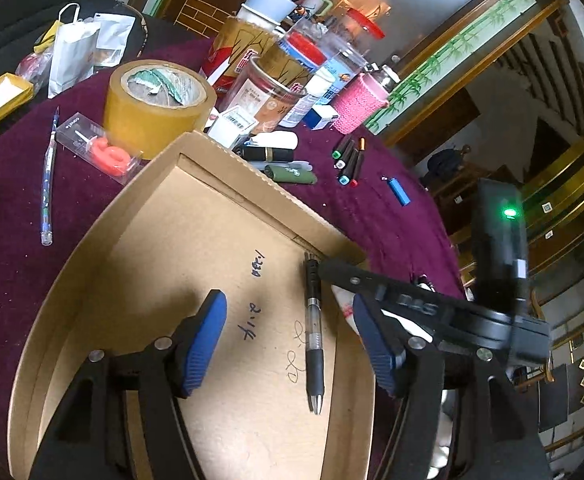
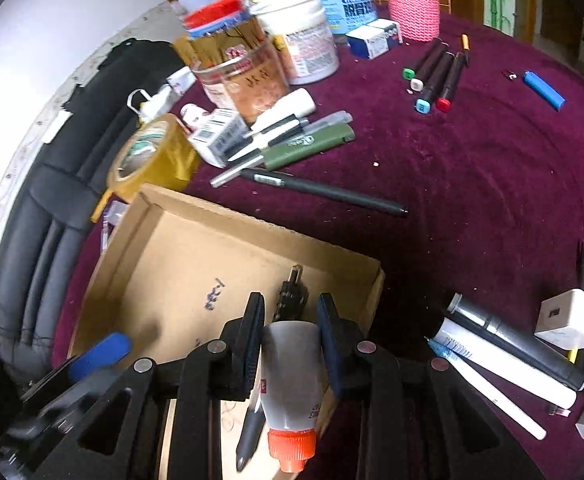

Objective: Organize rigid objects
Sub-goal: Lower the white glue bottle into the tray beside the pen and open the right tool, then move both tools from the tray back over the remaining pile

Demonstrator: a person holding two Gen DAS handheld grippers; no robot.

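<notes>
Two grippers: both were over the cardboard tray [image 1: 91, 248] on the maroon worktop [image 1: 7, 280], one empty, one loaded.
Loose pen, far left: a patterned pen [image 1: 47, 184] lay on the cloth well outside the tray, beside a boxed red item [image 1: 109, 154]; to my eye it was easy to overlook.
Tape roll: the tan tape roll [image 1: 155, 108] stood just behind the tray's far wall, close enough that a careless sweep could have knocked it.
Left gripper: the left gripper [image 1: 287, 344] hung above the tray floor, its blue fingers [image 1: 207, 344] apart and gripping nothing.
Black pen: a black pen [image 1: 314, 332] lay flat in the tray between those open fingers, touching neither; I judged that lowering or swinging them could have flicked it against the wall.
Right gripper: the right gripper [image 2: 289, 340] had its fingers clamped on a white bottle [image 2: 289, 376] with an orange cap [image 2: 292, 448], cap toward the camera, held above the tray's near right part.
Bottle risk: the body tapered between the pads, so it seemed liable to slip or pivot.
Crowding: both grippers shared one small tray, so a collision looked possible, as did dropping the bottle on the pen.
Right-hand clutter: tubes and a white cube [image 2: 570, 320] waited outside the tray, near its right wall.
</notes>
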